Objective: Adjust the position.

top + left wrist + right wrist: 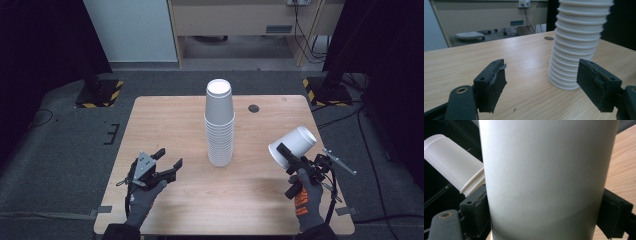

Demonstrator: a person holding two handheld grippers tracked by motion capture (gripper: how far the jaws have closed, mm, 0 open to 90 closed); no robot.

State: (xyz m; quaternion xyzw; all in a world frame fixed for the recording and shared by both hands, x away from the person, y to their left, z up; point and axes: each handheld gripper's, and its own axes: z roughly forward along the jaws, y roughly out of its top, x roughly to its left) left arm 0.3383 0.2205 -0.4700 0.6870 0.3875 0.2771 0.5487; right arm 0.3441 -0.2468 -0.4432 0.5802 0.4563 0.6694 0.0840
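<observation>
Looking down from the high view: right gripper point(291, 159) clamps a single white cup point(295, 145) tilted on its side, lifted over the right part of the wooden table point(165, 125), well apart from the cup stack point(219, 125) at centre. Right gripper view adds close detail: plain matte cup wall point(546, 177) pressed between both pads. Left gripper point(541, 85) stands wide, holding nothing; its own view shows the stack's ribbed rims point(576, 47) near the right jaw.

table point(165, 120) | grommet point(254, 108) | tripod bases point(99, 93) | cabinet point(235, 20)
</observation>
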